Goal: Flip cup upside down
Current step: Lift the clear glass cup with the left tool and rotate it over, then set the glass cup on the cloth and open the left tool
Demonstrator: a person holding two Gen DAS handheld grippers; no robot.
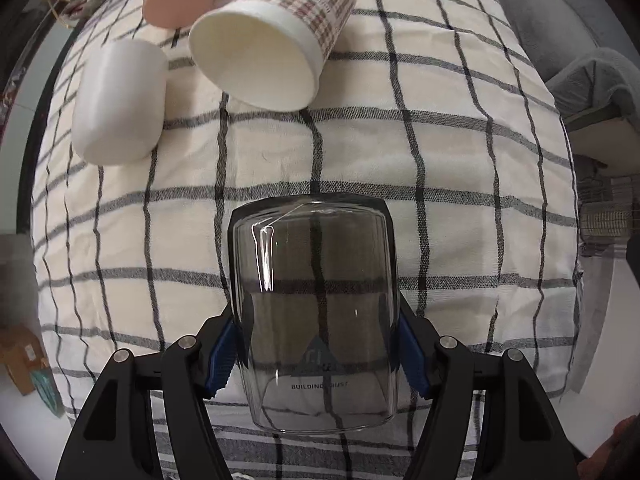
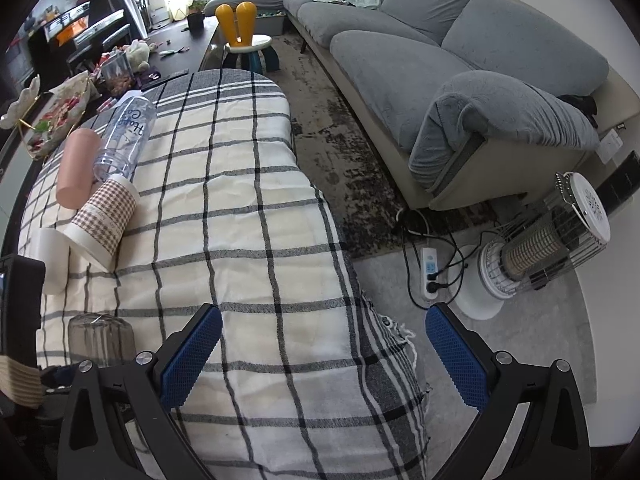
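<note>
I'm holding a clear glass cup (image 1: 316, 312) in my left gripper (image 1: 316, 356), blue pads pinching it on both sides around the lower middle of the wall. It's looking smoky and see-through, with a small triangle logo and some print near the end closest to me, and the closed base seems to be pointing away over the checked tablecloth (image 1: 440, 160). I'm guessing it's stiff, slick and breakable, so a firm mid-body squeeze is feeling right, nothing near the rim. My right gripper (image 2: 324, 356) is hanging with jaws wide apart, gripping nothing, over the table edge.
</note>
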